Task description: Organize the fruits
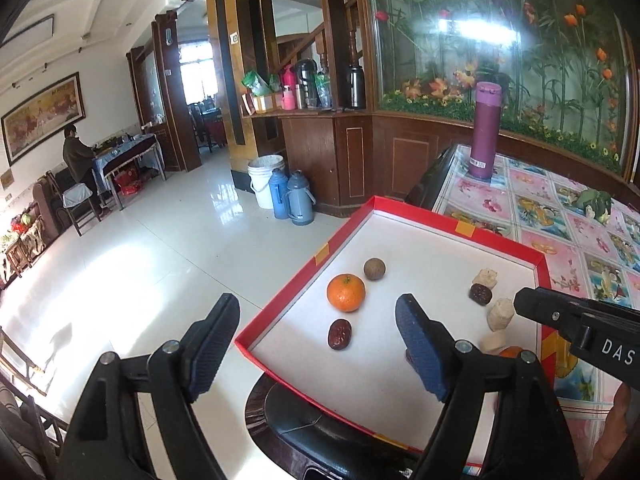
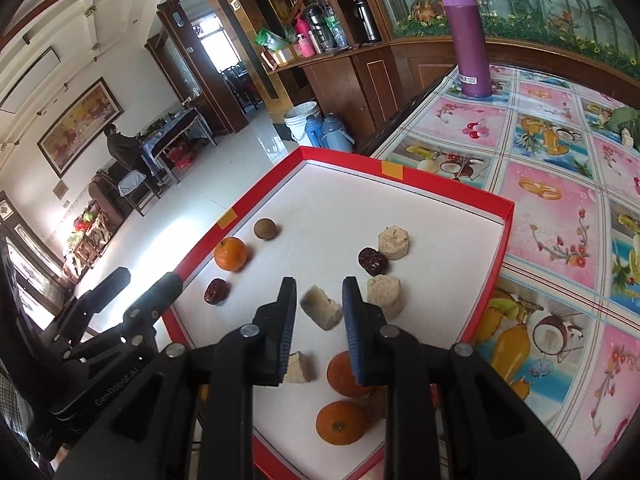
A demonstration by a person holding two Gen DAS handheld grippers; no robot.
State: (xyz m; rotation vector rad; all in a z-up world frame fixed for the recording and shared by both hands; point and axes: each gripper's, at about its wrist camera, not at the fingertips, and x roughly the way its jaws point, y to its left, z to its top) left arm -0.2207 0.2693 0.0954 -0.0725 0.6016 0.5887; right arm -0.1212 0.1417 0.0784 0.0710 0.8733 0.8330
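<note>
- Living room with a glossy tiled floor; a table (image 2: 560, 208) under a fruit-print cloth carries a purple flask (image 2: 468, 40).
- Red tray (image 2: 505, 216) sits at the table's corner, holding all the fruit.
- By its left wall lie an orange (image 1: 346, 292), a brown round fruit (image 1: 374, 269) and a date (image 1: 340, 334): that group looks sorted.
- Still mixed: pale chunks (image 2: 394, 243), another date (image 2: 373, 261) and two oranges (image 2: 340, 422) nearer the right side.
- Left fingers (image 1: 320, 344) stand wide apart over the tray's edge, holding nothing.
- Right fingers (image 2: 320, 312) are narrowly parted with a pale chunk (image 2: 322, 307) seen between them; I cannot tell whether they grip it.
</note>
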